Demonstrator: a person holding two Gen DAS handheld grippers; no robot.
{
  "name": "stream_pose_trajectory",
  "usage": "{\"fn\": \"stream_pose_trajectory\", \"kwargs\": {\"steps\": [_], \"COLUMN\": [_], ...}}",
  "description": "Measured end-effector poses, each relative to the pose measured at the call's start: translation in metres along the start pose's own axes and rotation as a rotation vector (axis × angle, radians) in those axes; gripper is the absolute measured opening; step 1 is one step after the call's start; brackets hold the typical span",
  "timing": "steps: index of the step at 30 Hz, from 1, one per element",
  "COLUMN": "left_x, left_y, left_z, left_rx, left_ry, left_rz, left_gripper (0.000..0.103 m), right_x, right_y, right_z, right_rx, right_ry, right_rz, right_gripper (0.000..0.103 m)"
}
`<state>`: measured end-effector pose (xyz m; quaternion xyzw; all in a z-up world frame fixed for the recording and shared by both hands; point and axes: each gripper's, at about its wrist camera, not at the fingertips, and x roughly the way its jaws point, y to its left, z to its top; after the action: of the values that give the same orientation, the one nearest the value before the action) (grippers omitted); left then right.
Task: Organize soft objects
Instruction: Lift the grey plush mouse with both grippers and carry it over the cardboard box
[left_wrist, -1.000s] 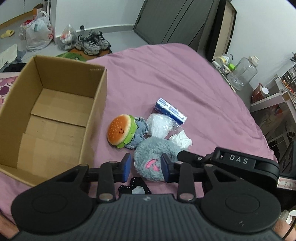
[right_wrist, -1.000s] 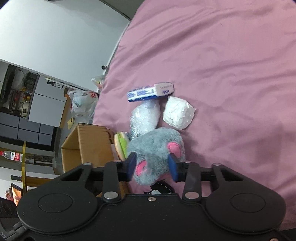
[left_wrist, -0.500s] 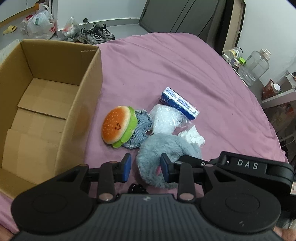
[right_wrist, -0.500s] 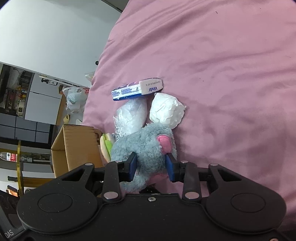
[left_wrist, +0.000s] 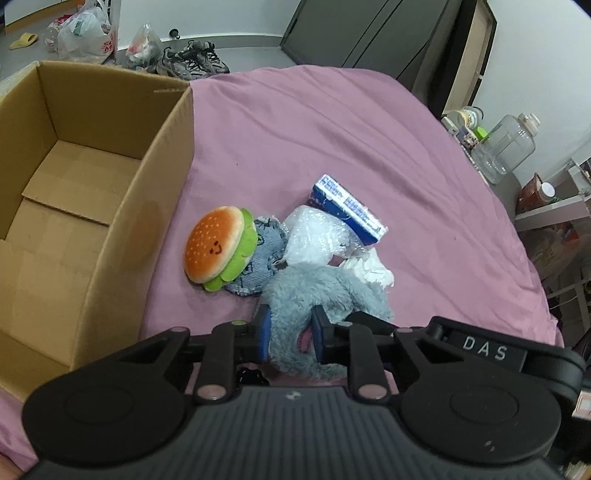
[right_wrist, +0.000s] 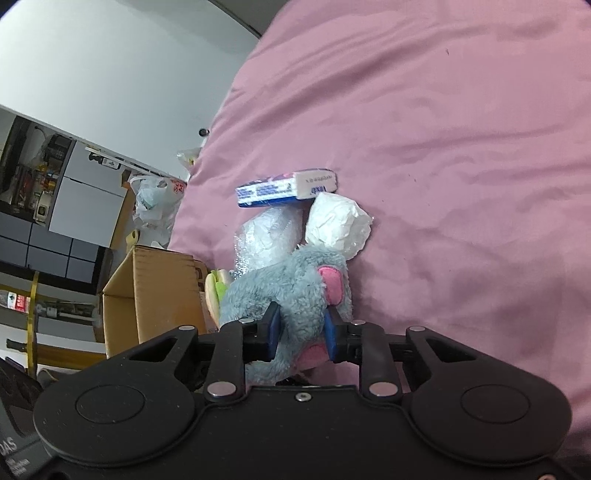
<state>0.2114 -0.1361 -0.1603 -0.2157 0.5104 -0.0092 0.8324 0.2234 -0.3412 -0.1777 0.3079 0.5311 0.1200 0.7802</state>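
Where they stood apart before, both grippers now pinch the grey plush (left_wrist: 314, 291).

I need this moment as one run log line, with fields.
left gripper: shut on grey plush toy | right gripper: shut on same toy | toy: on pink bedcover | cardboard box: empty

The bed (left_wrist: 332, 140) wears a matt pink cloth, faintly creased. The box (left_wrist: 92, 206) is plain brown cardboard. The grey mouse toy (left_wrist: 325, 291) is shaggy plush, the burger toy (left_wrist: 218, 251) smooth velour, the tissue pack (left_wrist: 351, 206) glossy plastic.
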Motion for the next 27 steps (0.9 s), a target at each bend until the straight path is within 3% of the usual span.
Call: {"fn": "stream_pose_trajectory", "kwargs": {"steps": [11,27], "left_x": [-0.043,-0.107], "left_y": [0.000,0.019], "left_z": [0.002,0.013], "left_rx": [0.015,0.005], "left_ry": [-0.028,-0.129], "left_rz": [-0.077,-0.136], "left_gripper": [0.019,0.019], "right_x": [-0.036,-0.061], "right_y": [0.042,0.100], "right_z": [-0.019,-0.036], "right_rx": [-0.111,-0.199], "right_ry": [-0.112,-0.194], "right_rz": [-0.046,-0.013], "right_gripper": [0.022,0.022]}}
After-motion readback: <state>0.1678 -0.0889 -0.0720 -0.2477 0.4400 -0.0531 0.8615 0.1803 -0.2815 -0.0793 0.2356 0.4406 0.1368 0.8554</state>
